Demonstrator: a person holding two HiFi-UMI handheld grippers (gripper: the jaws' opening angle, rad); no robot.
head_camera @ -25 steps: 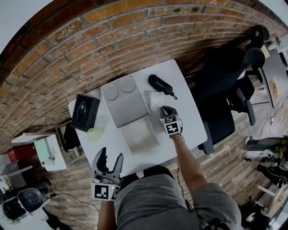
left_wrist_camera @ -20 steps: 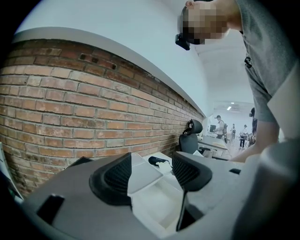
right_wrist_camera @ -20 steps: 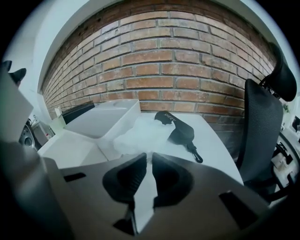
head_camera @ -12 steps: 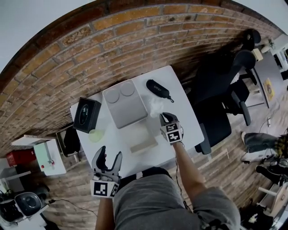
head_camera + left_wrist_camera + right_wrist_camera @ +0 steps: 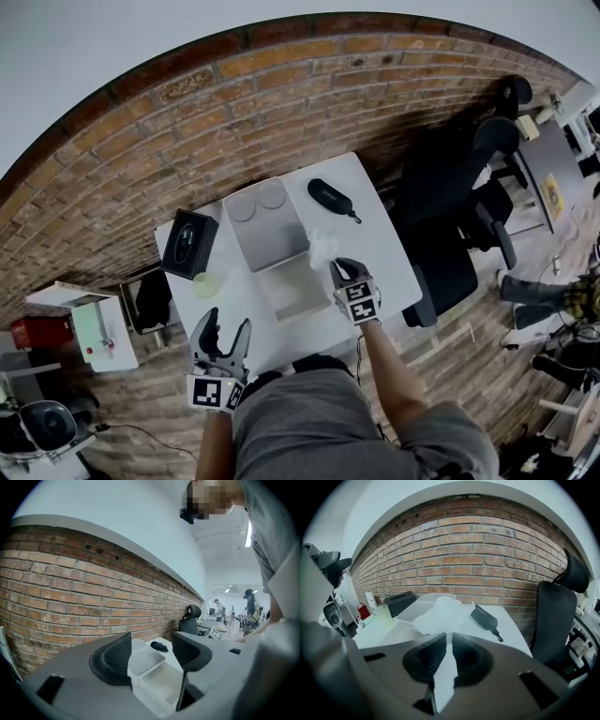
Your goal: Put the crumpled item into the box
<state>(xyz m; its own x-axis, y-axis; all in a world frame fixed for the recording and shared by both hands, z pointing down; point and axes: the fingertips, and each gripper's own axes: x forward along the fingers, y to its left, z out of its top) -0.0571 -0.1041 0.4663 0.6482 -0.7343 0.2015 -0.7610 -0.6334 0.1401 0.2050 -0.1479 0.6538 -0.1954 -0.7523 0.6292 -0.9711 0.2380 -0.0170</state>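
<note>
Now the right tool (image 5: 339,270) is closed narrow on a thin tail of the crumpled item (image 5: 438,612), a white tissue-like wad, and it has carried it up from the bench (image 5: 386,251). One second before, the wad lay on the bench top next to the black pouch (image 5: 332,196); now it hangs free from the jaws, close to the right edge of the box (image 5: 296,287) but not yet over it. I judge from this that the pick is done, and only the short move over the tray and the release remain. The box stands open, its tray empty as far as I see, with the lid (image 5: 268,225) lying flat behind it. The left tool (image 5: 225,330) waits wide and empty at the near edge of the bench. About writing: the pouch carries a pale word on its side, too small to read. The black case (image 5: 188,244) shows only an oval picture, no legible label
</note>
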